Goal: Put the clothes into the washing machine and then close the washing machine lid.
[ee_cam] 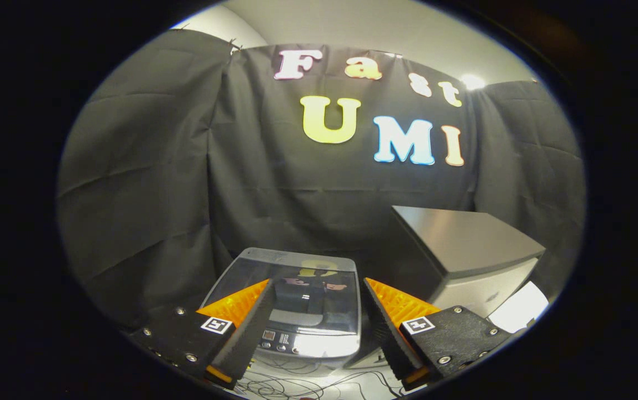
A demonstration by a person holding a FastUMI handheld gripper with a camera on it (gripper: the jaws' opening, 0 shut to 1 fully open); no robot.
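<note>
**Hand-held gripper spread wide above the washer**

My hand-held gripper is released, its two fingers set well apart with nothing between them. It hangs in the air, touching nothing that I can see.

Through the gap between the fingers, just beyond and below them, I see the washer. Its lid lies flat and shut, a glossy dark pane with a pale rim that throws back reflections. A strip of small buttons runs along the washer's near edge, close to my left finger.

Below the washer's near edge, thin cables trail loose over a pale surface.

To the right of the washer, beyond my right finger, stands a box with a dark top and lighter sides. A white object sits just beside it, further right; I cannot tell what it is.

I can make out no clothes from here.
</note>
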